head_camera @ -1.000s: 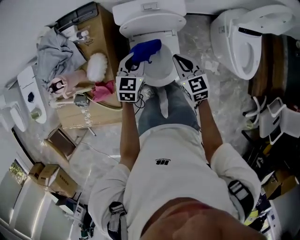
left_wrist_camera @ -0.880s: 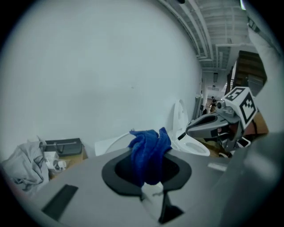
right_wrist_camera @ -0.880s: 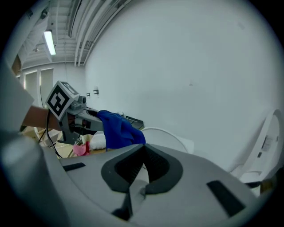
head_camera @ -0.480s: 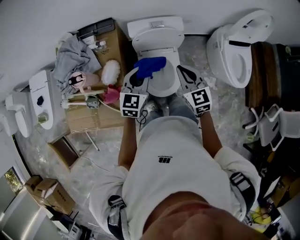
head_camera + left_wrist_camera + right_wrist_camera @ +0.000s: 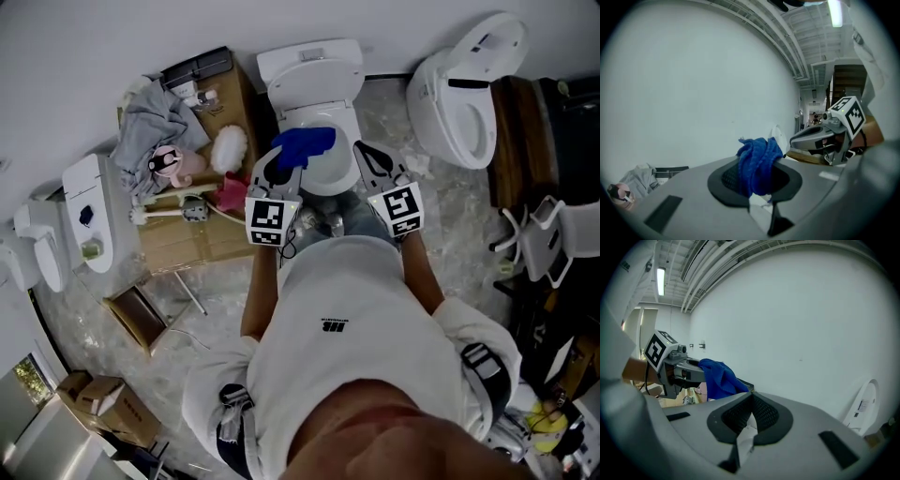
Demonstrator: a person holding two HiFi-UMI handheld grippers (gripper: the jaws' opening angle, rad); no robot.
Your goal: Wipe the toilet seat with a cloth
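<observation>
- Pinching the blue cloth point(image 5: 302, 145) between its jaws, the left hand-held gripper point(image 5: 279, 161) holds it bunched just above the toilet seat point(image 5: 336, 176). In the left gripper view the cloth stands against the bare wall point(image 5: 693, 93), so it probably isn't touching the seat.
- The right hand-held gripper point(image 5: 367, 155) hovers at the seat's other side, jaws pressed together on nothing.
- Wiping looks paused or not begun; nothing on the seat tells wiped parts from unwiped ones, so most of the job may remain.
- Left of the toilet point(image 5: 309, 58) sits a cardboard box point(image 5: 202, 234) with a grey rag point(image 5: 155, 122) and a white duster point(image 5: 230, 148).
- Right of the toilet is a second toilet point(image 5: 464, 89).
- The marbled floor point(image 5: 450, 234) around the toilet carries clear plastic wrap.
</observation>
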